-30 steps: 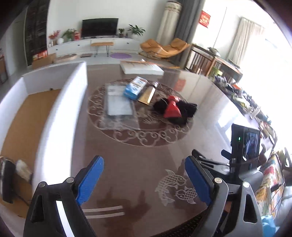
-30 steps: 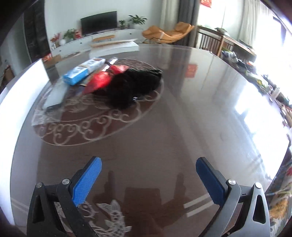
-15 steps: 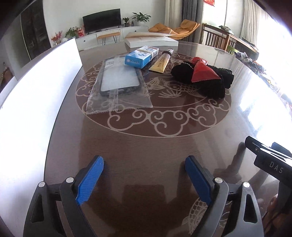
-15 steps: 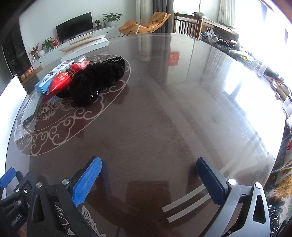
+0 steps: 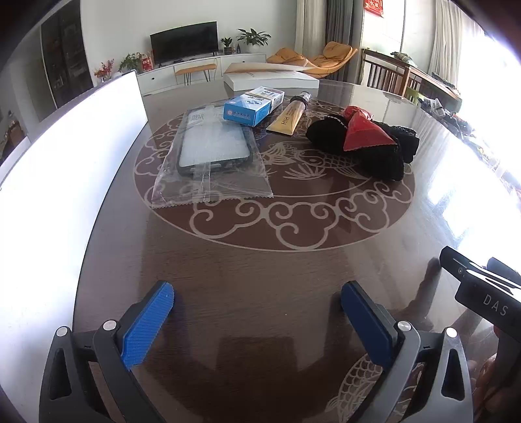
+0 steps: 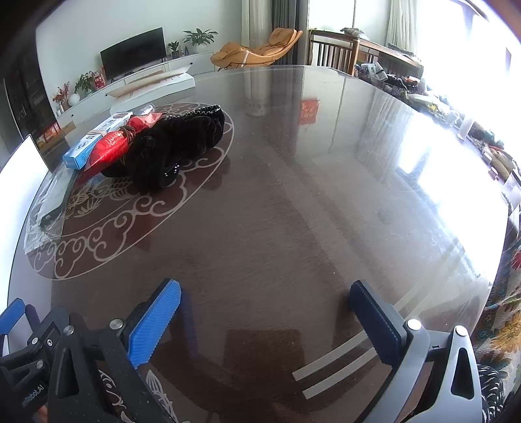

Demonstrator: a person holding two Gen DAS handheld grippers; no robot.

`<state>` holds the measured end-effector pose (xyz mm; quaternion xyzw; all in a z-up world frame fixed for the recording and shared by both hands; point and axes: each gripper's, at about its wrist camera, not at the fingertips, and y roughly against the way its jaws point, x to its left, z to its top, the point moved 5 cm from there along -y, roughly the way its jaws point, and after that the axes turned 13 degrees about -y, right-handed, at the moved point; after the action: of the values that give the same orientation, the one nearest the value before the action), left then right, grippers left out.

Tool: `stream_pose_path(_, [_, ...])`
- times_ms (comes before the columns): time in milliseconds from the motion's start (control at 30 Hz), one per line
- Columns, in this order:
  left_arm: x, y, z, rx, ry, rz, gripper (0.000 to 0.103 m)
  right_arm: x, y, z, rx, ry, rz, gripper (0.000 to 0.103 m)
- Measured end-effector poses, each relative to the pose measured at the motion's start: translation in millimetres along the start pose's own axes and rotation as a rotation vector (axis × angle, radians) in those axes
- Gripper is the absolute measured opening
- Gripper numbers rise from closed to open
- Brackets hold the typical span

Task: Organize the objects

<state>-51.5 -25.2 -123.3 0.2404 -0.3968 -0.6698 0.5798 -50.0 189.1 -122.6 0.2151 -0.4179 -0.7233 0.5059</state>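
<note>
Both tongs wide, empty, low over the near worktop (image 5: 260, 286)

Left tongs (image 5: 257, 312), right tongs (image 6: 265, 312): items clustered far-centre. Start with the bagged phone case (image 5: 213, 146), nearest; pinch the bag edge. Blue box (image 5: 252, 105) overlaps it; tube (image 5: 289, 115) and black cloth (image 5: 361, 146) with red pouch (image 5: 366, 133) lie beside

Place: home living and dining room
Signs: television (image 5: 184, 42) on white sideboard (image 5: 202, 70), potted plants (image 5: 254, 39), orange lounge chair (image 5: 329, 57), curtains (image 6: 402, 22), patterned dining counter (image 5: 293, 276)
</note>
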Motion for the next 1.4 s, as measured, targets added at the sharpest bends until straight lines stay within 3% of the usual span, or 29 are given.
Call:
stream_pose_path(667, [-0.5, -0.2, 0.4, -0.001, 0.001, 0.003, 0.103, -0.4, 0.3, 1.3, 0.008, 0.003, 0.003, 0.103])
stream_pose_path(1400, [0.1, -0.8, 0.6, -0.001, 0.006, 0.006, 0.103, 0.1, 1.4, -2.8, 0.09, 0.0, -0.016, 0.103])
